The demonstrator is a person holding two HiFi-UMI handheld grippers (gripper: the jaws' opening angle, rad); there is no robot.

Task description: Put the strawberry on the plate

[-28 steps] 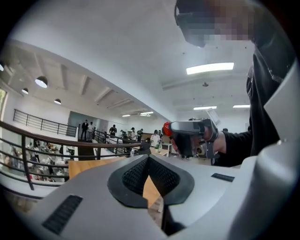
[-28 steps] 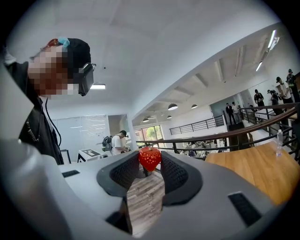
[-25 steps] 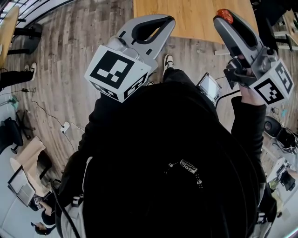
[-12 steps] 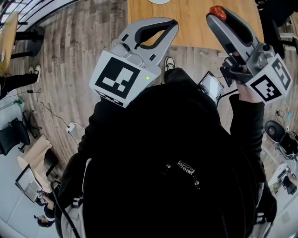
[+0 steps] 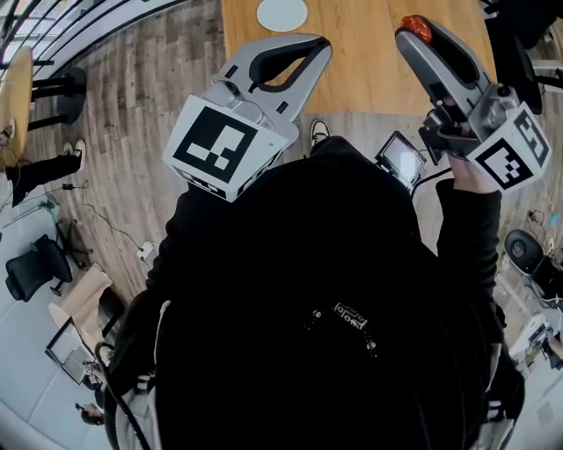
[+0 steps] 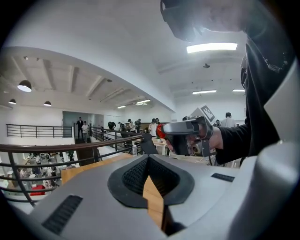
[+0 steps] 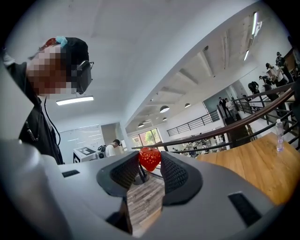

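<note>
A white plate (image 5: 281, 13) lies on the wooden table (image 5: 369, 70) at the top of the head view. The red strawberry (image 5: 415, 26) sits between the tips of my right gripper (image 5: 417, 33), held up over the table's near right part, well to the right of the plate. The right gripper view shows the strawberry (image 7: 149, 158) pinched between the black pads of the right gripper (image 7: 150, 162). My left gripper (image 5: 319, 44) is raised over the table's near edge, below and right of the plate. Its tips (image 6: 149, 157) touch and hold nothing. From there the strawberry (image 6: 160, 131) shows red.
The person's dark torso fills the lower head view. A small screen (image 5: 400, 158) and a shoe (image 5: 318, 132) lie below the table edge. A water bottle (image 7: 280, 140) stands on the table (image 7: 253, 164). A railing (image 7: 225, 133) runs behind, with chairs (image 5: 31, 268) at the left.
More of the table has come into the head view, and the white plate now shows at its top edge. Both grippers keep their pose; the strawberry stays in the right one.
</note>
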